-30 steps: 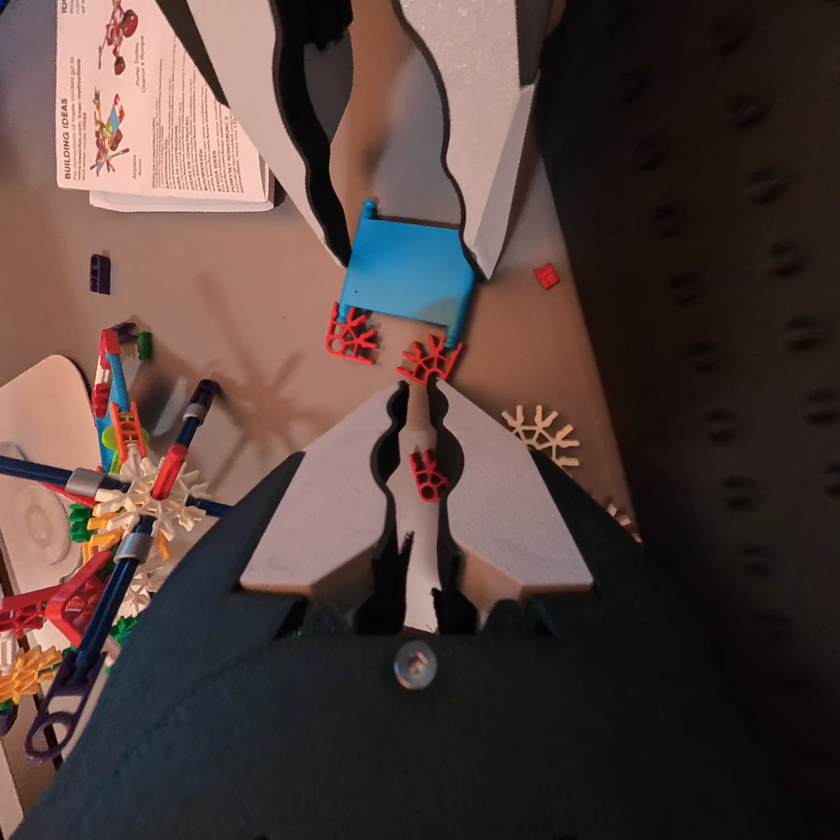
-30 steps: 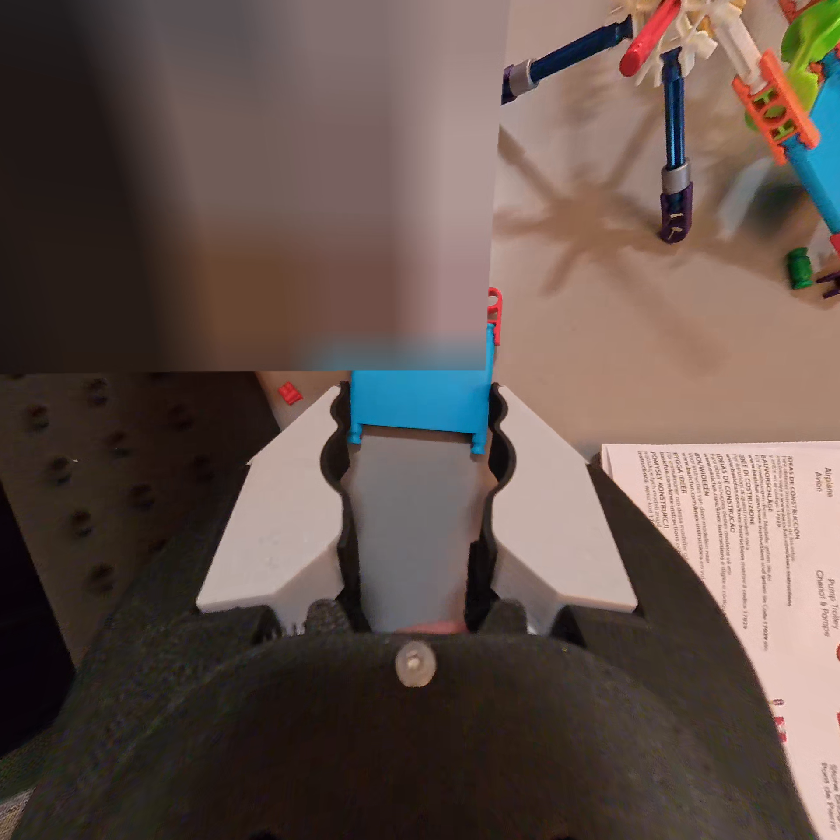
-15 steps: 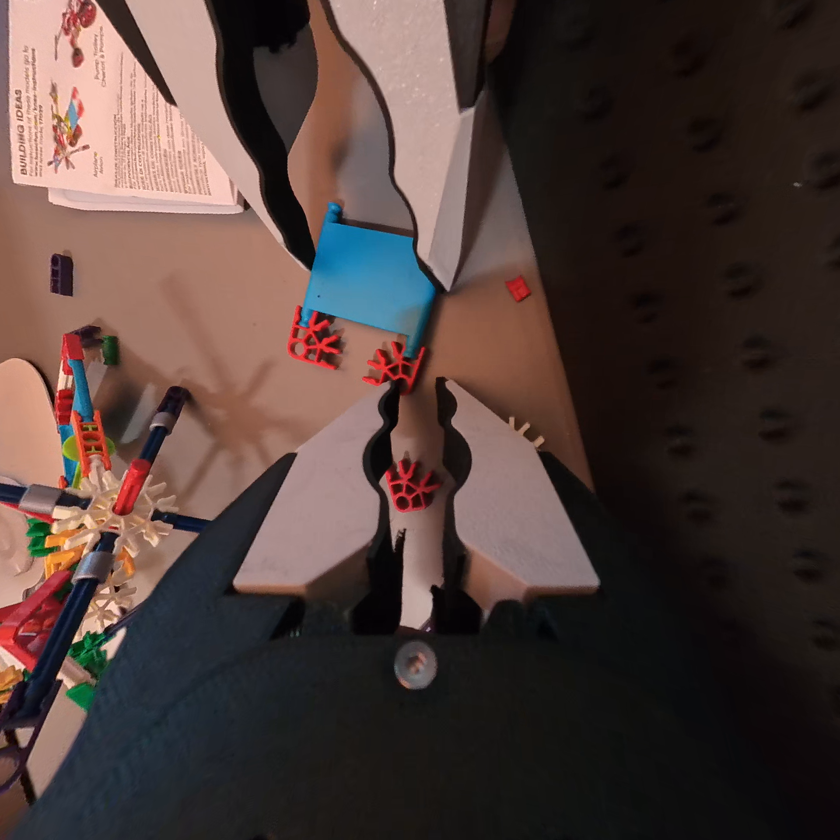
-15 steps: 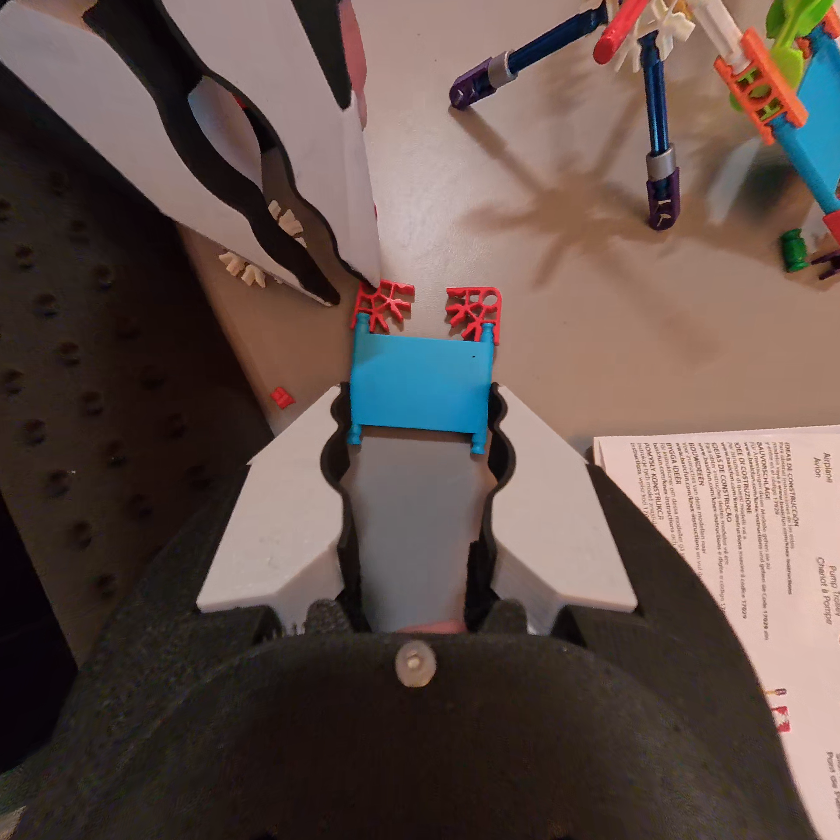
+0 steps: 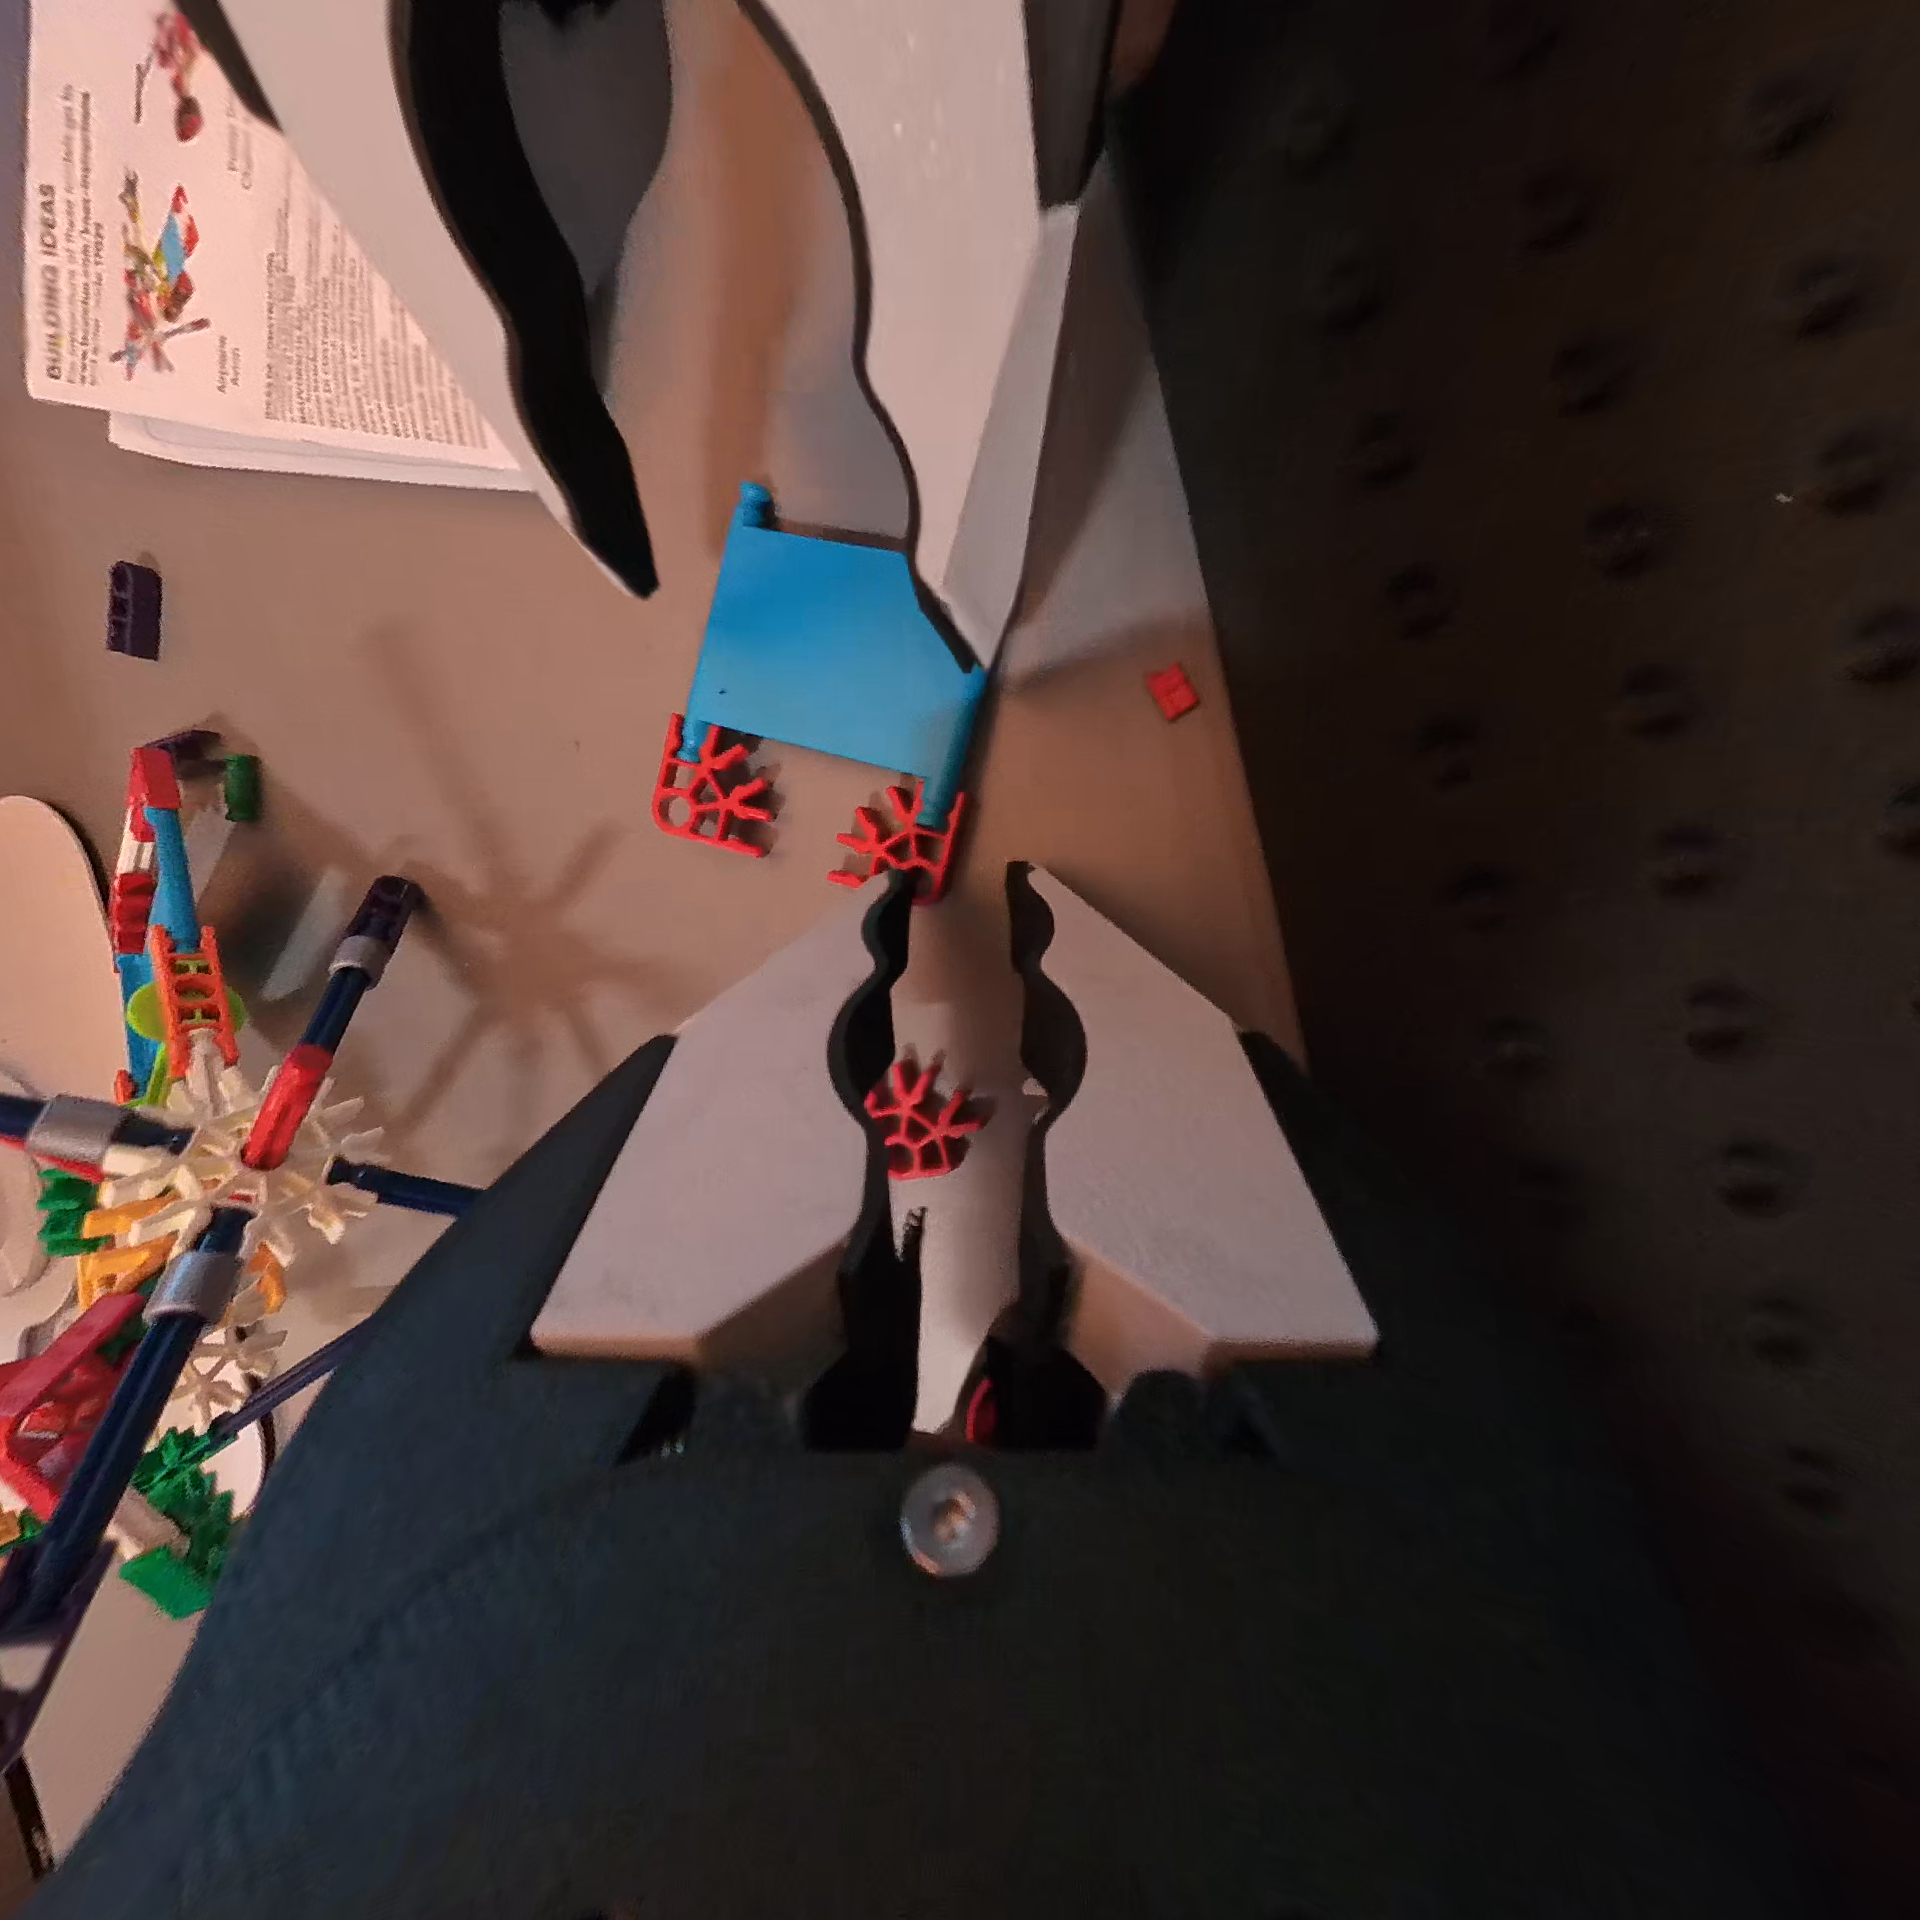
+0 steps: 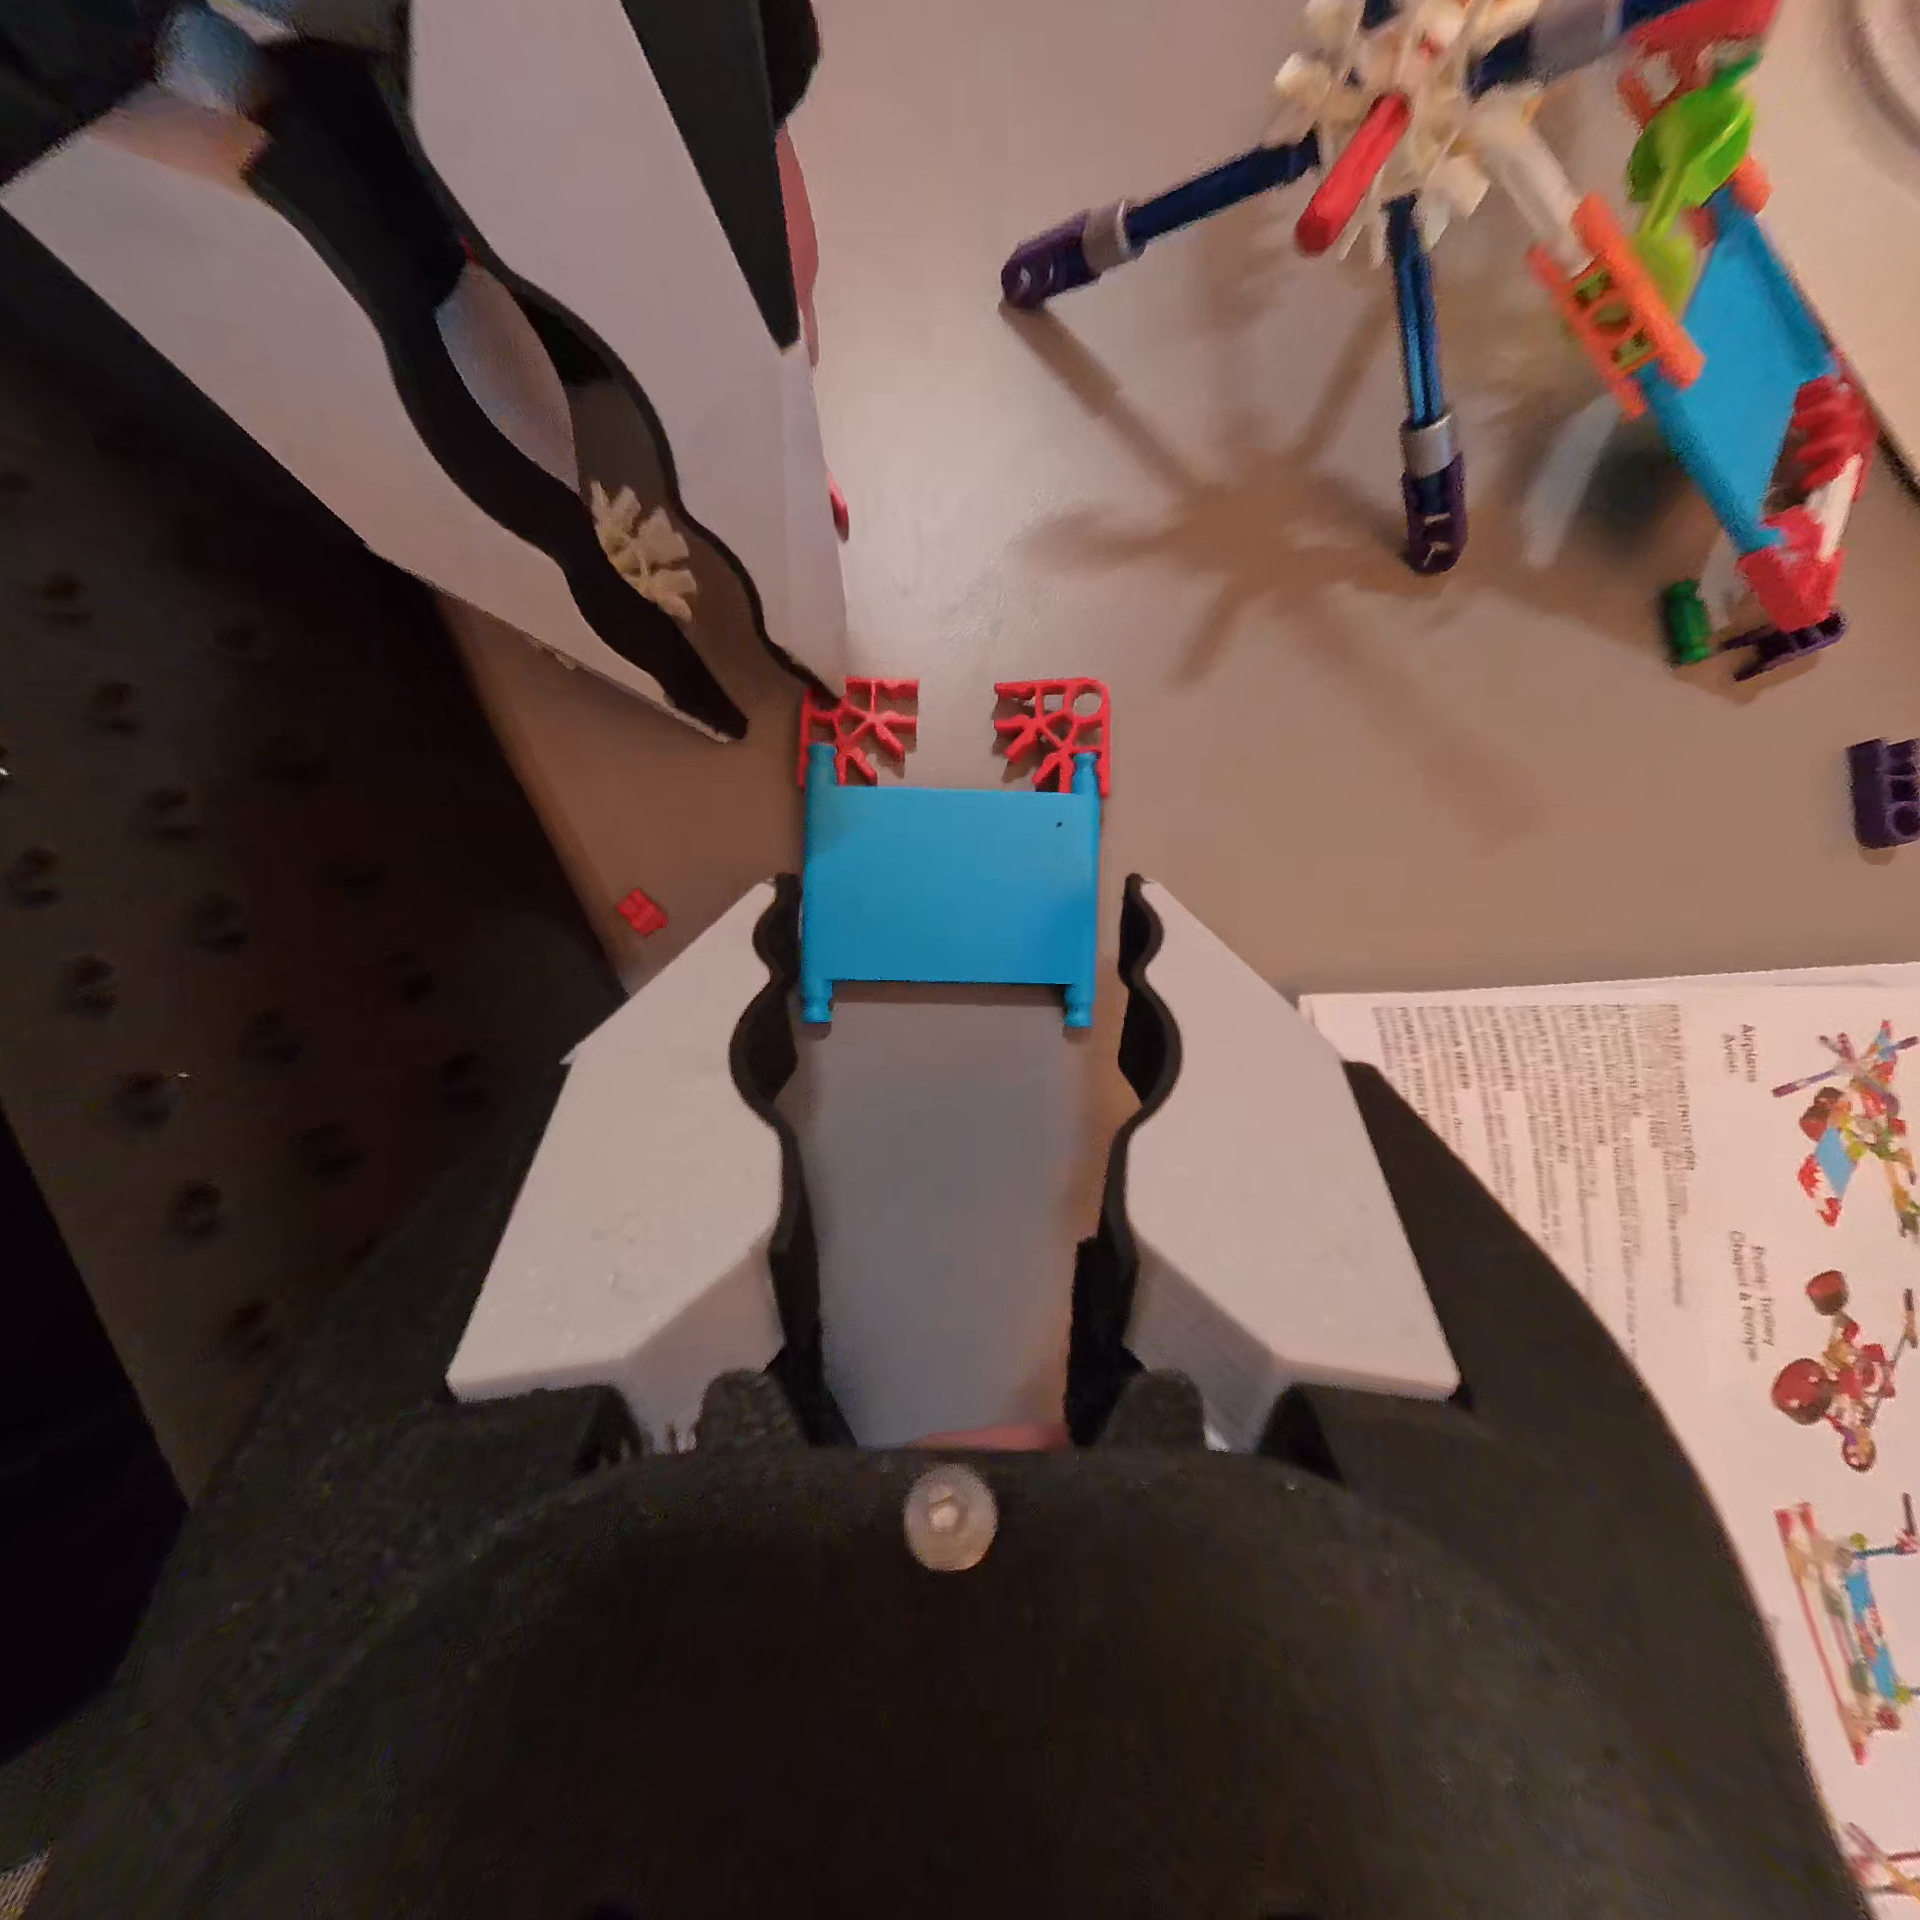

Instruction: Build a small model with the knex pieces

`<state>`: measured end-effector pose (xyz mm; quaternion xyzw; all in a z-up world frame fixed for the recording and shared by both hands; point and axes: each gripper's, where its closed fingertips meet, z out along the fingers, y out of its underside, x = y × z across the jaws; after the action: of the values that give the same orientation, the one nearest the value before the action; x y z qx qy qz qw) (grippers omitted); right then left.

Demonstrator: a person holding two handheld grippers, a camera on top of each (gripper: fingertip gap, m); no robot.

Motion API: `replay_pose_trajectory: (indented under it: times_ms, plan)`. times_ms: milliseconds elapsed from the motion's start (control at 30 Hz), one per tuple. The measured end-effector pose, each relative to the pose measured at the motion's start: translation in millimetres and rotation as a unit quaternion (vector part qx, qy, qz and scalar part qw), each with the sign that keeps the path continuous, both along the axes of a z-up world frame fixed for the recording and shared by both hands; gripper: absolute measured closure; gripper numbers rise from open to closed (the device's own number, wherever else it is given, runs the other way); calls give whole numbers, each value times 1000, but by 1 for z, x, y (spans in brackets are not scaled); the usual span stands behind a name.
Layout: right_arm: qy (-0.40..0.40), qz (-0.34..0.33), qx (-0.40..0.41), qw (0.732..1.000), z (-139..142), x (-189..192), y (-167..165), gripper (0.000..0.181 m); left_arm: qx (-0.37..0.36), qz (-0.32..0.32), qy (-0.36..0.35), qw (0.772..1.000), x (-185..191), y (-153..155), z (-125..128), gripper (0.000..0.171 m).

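A blue panel (image 6: 945, 894) lies flat on the tan table with a red connector on each far corner (image 6: 857, 722) (image 6: 1055, 722). My right gripper (image 6: 956, 894) is open, its jaws astride the panel's near half with a small gap on each side. In the left wrist view the panel (image 5: 831, 665) lies between the right gripper's (image 5: 805, 623) fingers. My left gripper (image 5: 958, 883) is open. Its tips are just short of the nearer corner connector (image 5: 899, 842). A loose red connector (image 5: 920, 1127) lies between its fingers. The left gripper (image 6: 779, 707) faces the right one across the panel.
A colourful rod-and-connector model (image 5: 208, 1122) (image 6: 1455, 156) stands to one side. An instruction sheet (image 5: 239, 291) (image 6: 1662, 1247) lies beside the right gripper. There is a purple piece (image 6: 1886, 790), a small red piece (image 5: 1172, 691), a white snowflake connector (image 6: 639, 551) and a dark perforated mat (image 5: 1558, 727) past the table edge. About 5 cm separates my left fingertips from my right. The right tips stand about 15 cm off the purple piece (image 6: 1886, 790). It turns up in the left wrist view (image 5: 128, 609) as well.
My left gripper has opened from nearly shut, and the red connector now lies loose between its fingers. A gap has appeared between my right fingers and the blue panel.
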<state>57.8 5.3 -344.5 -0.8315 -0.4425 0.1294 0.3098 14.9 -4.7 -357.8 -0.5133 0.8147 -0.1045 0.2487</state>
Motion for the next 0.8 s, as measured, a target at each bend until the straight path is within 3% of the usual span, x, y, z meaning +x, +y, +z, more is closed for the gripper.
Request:
replay_pose_trajectory:
  times_ms: [133, 367, 800]
  plan:
    - [35, 30, 13, 999, 14, -15, -1, 138, -9, 3, -11, 1000, 1, 1, 5, 155]
    - [34, 73, -2, 997, 2, -35, -3, 173, -2, -1, -13, 1000, 0, 3, 3, 158]
    - [22, 81, -11, 996, -10, -35, -4, 181, 5, -10, -21, 1000, 4, 0, 3, 160]
